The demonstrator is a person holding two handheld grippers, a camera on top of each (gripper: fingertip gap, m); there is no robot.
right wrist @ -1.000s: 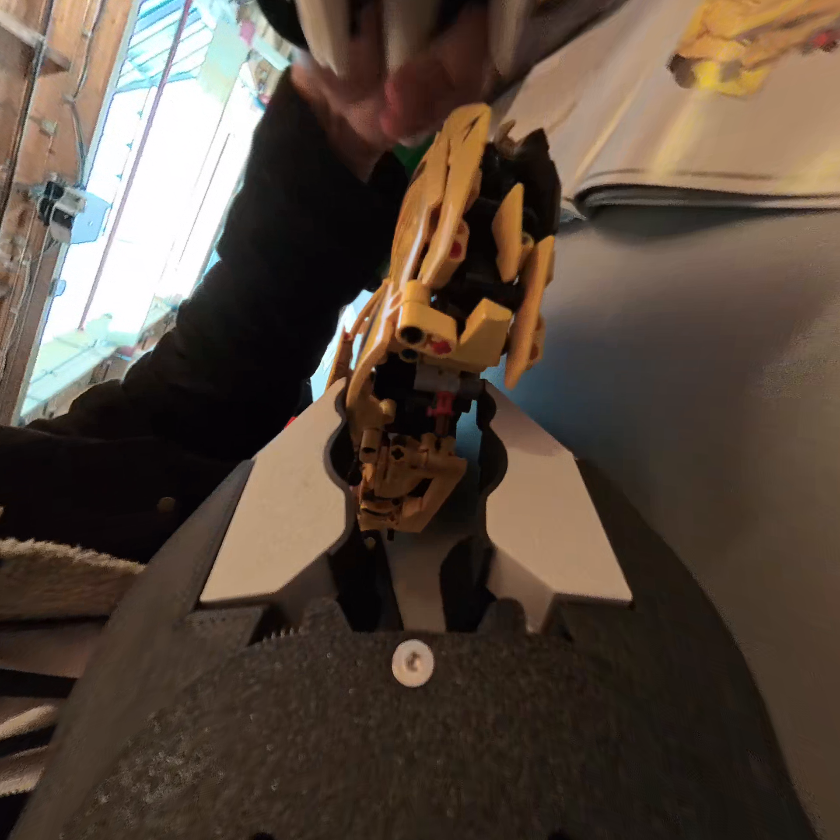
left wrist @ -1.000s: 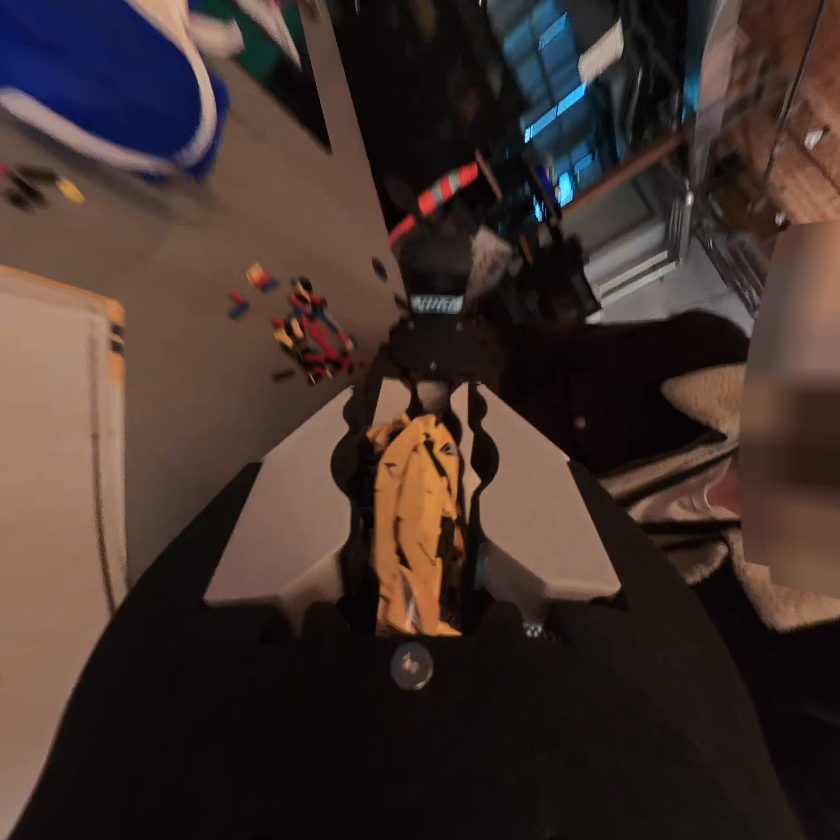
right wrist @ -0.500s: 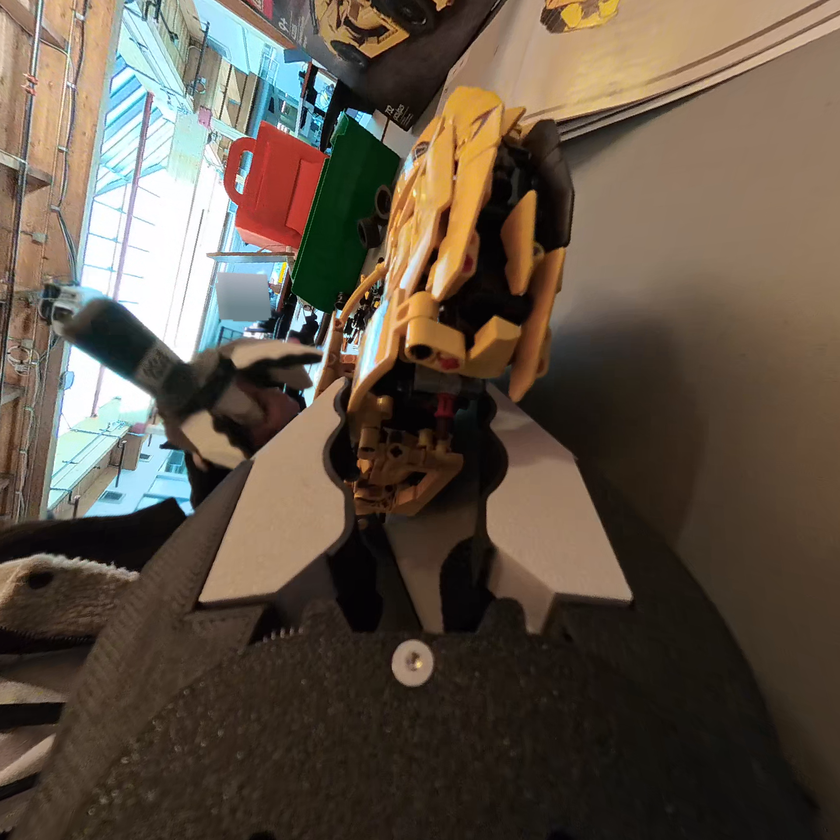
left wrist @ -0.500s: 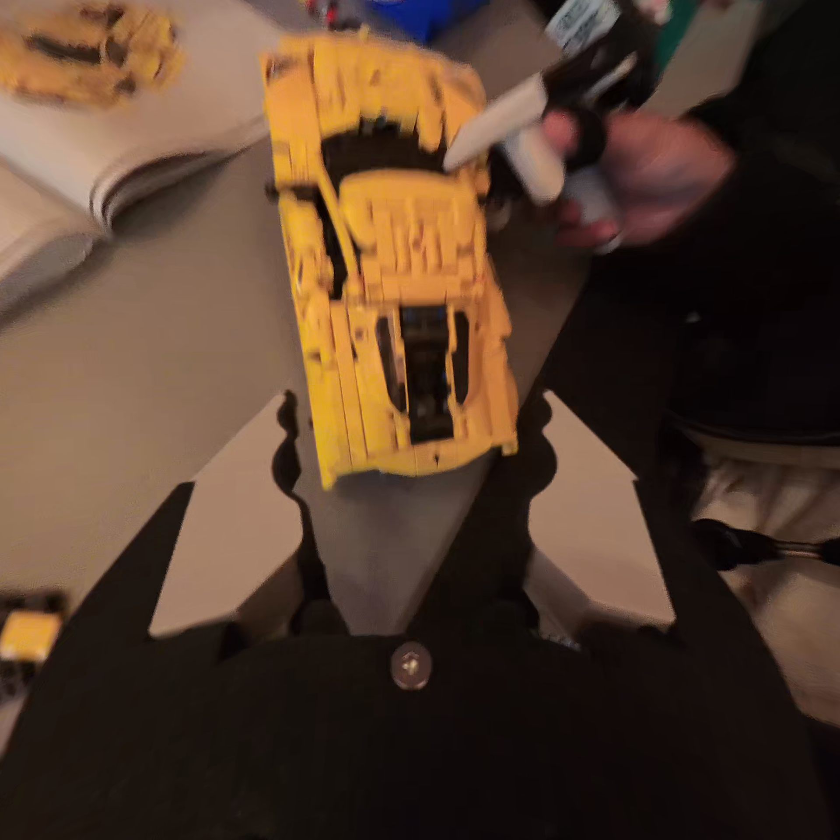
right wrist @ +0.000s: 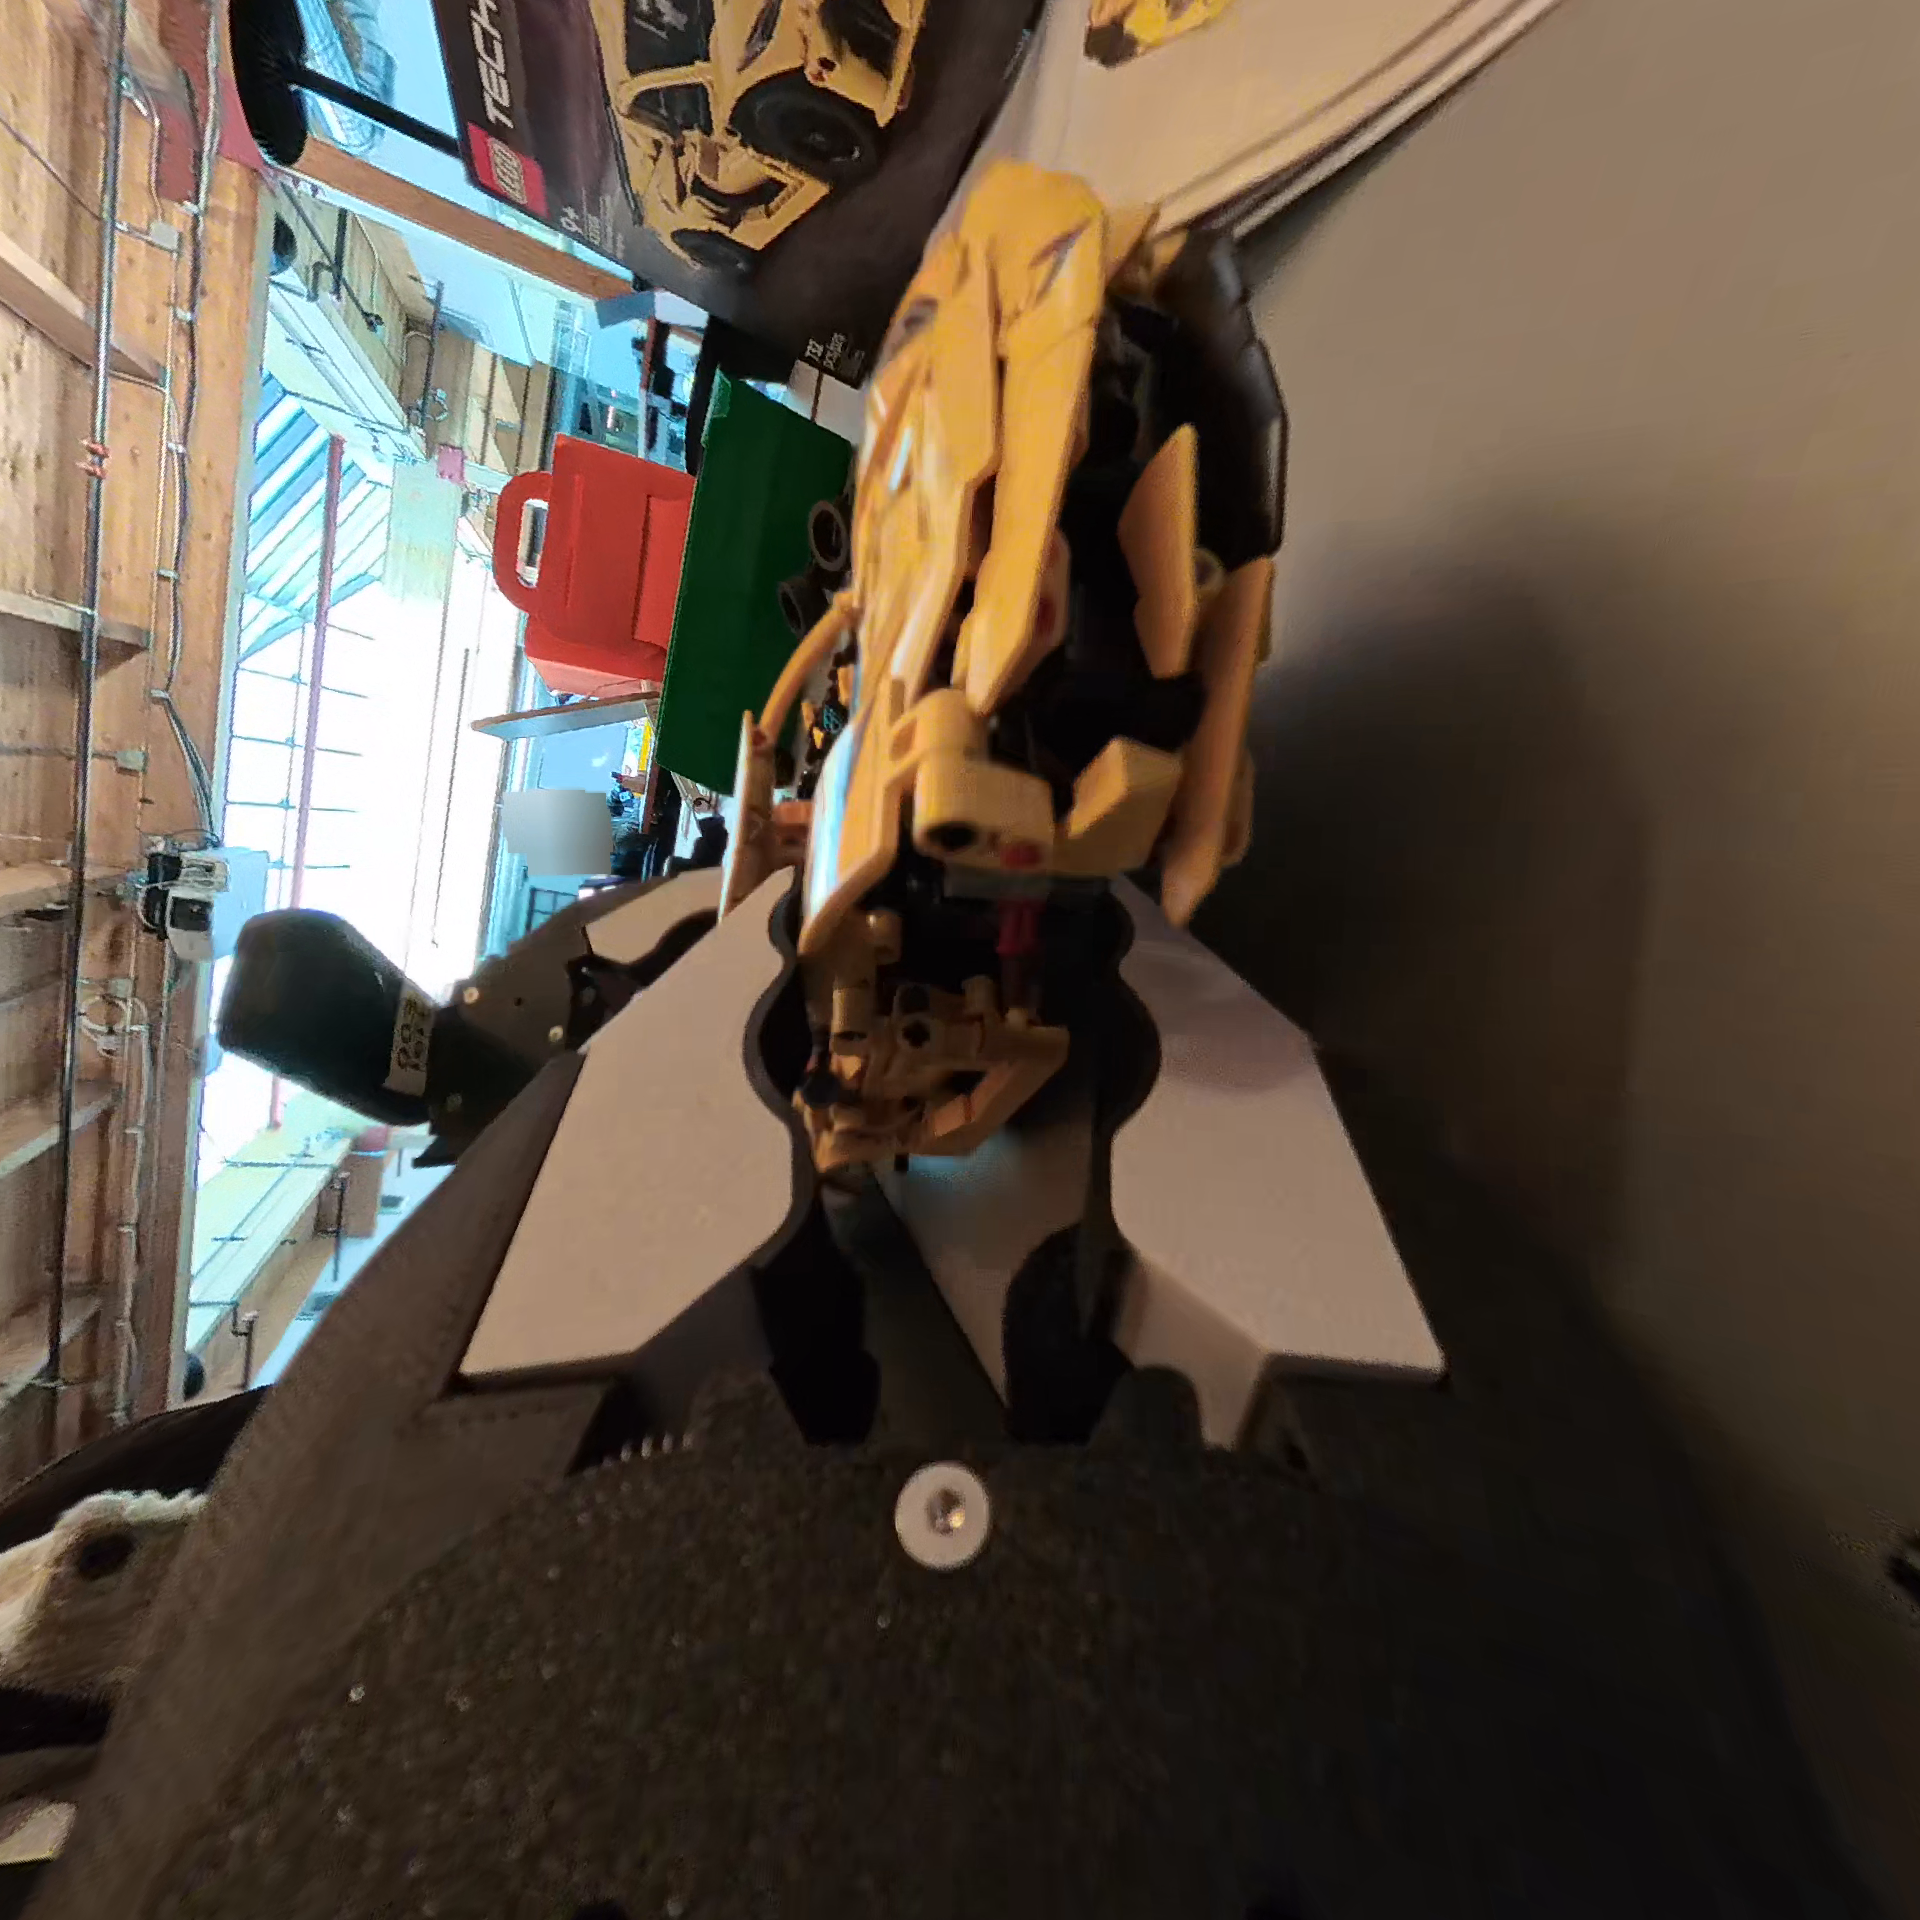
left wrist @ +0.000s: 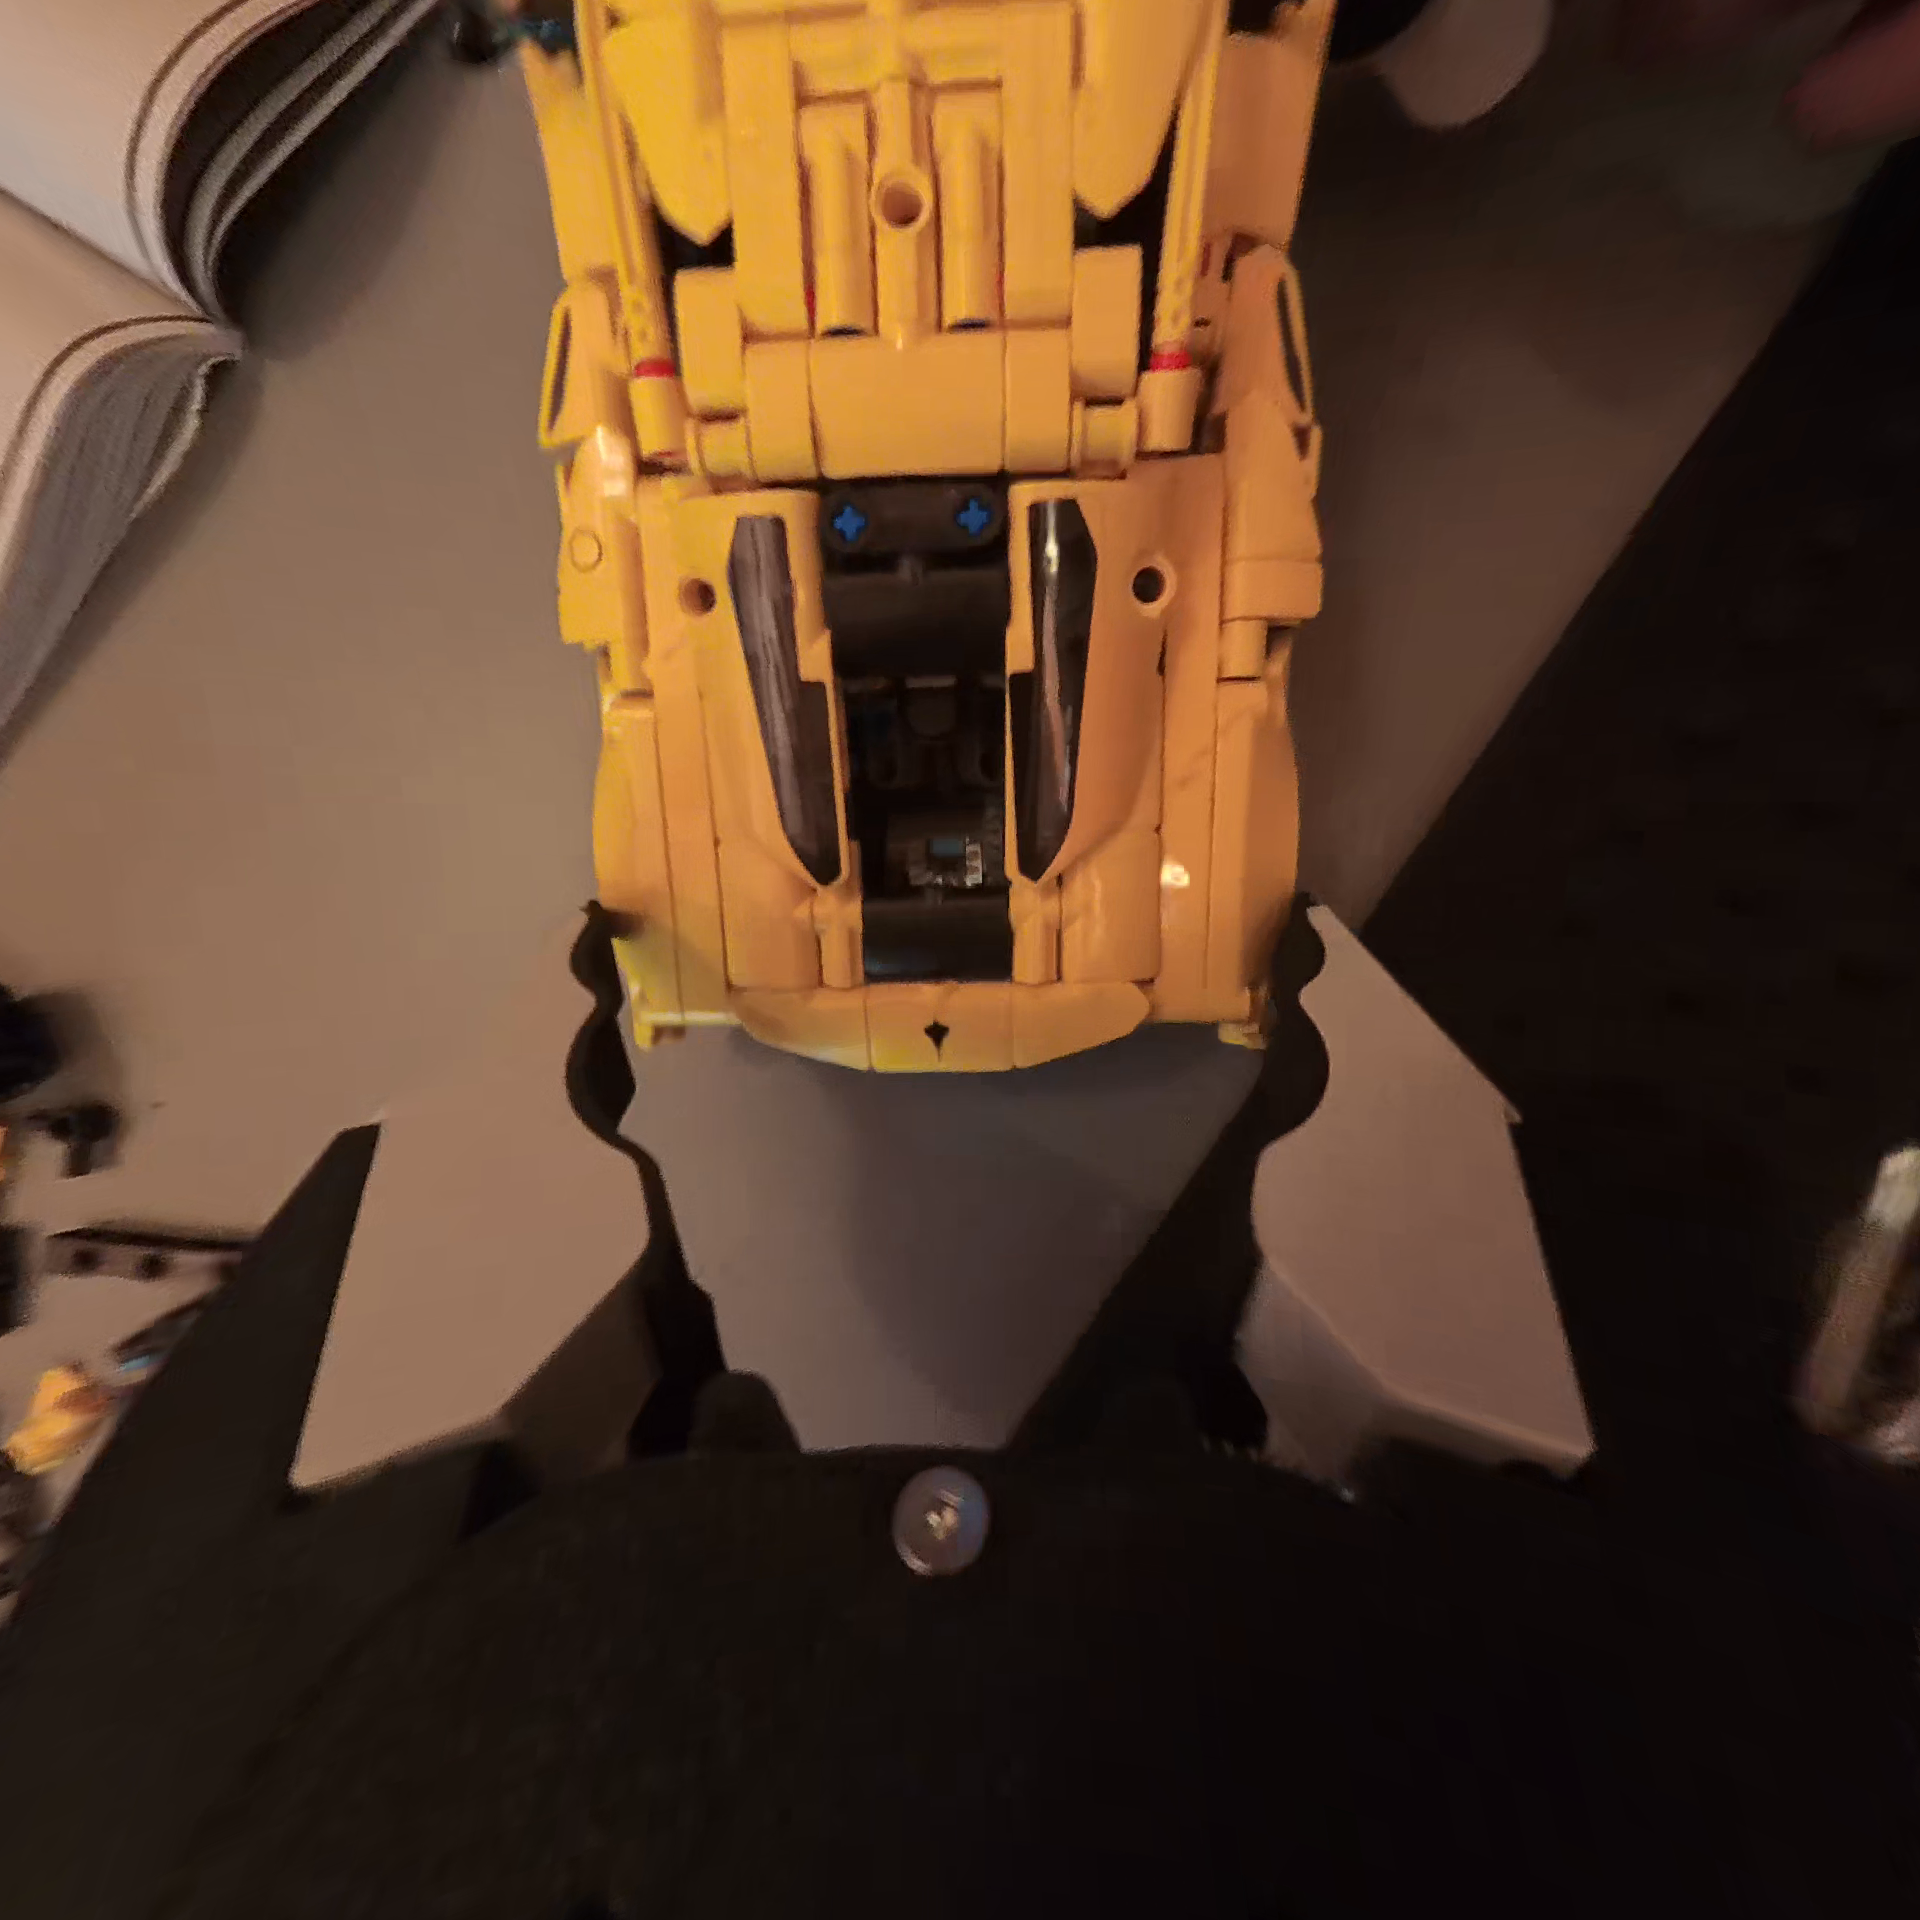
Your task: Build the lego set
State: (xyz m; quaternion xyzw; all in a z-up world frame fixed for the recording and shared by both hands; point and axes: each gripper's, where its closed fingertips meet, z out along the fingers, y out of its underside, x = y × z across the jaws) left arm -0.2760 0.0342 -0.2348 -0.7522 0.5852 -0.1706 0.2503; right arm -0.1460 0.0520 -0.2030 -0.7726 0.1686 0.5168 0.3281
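A yellow lego car with a black middle lies on the grey table. In the left wrist view I look down on it. My left gripper is wide open, and its fingertips flank the car's near end, close to both sides. In the right wrist view the camera is turned sideways. My right gripper is shut on a yellow and black part at the car's near end. The left gripper also shows there at the left, next to the car.
An open instruction booklet lies at the far left, and it also shows in the right wrist view. The set's dark box, a red container and a green box stand behind. Loose pieces lie at the left. The table edge runs along the right. My hands' fingertips stand some 15 cm from each other.
My left gripper let go of the car, opened wide, swung above it and came closer, its tips now beside the car's end. My right gripper kept its hold.
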